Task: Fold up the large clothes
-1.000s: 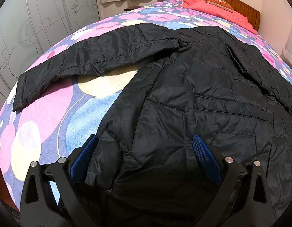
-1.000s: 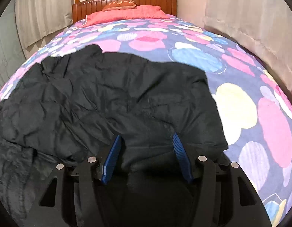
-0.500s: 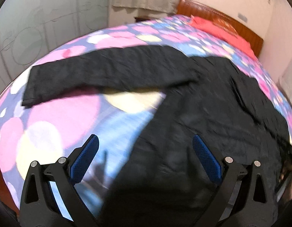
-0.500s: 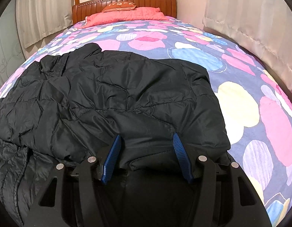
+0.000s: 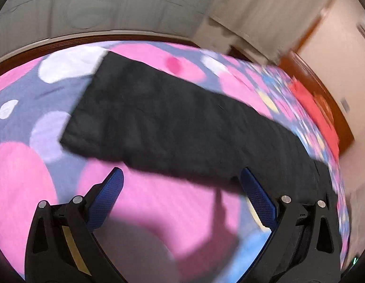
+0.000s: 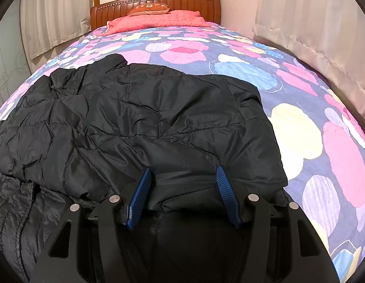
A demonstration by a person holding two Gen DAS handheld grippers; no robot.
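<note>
Left gripper (image 5: pixel 181 176) tilts down over the bedspread (image 5: pixel 159 212), jaws wide and empty — the black jacket (image 6: pixel 147 122) has its sleeve (image 5: pixel 159 127) stretched just beyond them. Right gripper (image 6: pixel 183 174) angles down too — half-open jaws with a fold of the jacket between them.

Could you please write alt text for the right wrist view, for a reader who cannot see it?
A black quilted jacket lies spread across a bed with a pink, blue and yellow spotted cover. The right gripper sits low over its near edge, blue fingers apart with a puffed fold of jacket between them. A red pillow rests against a wooden headboard beyond.
</note>
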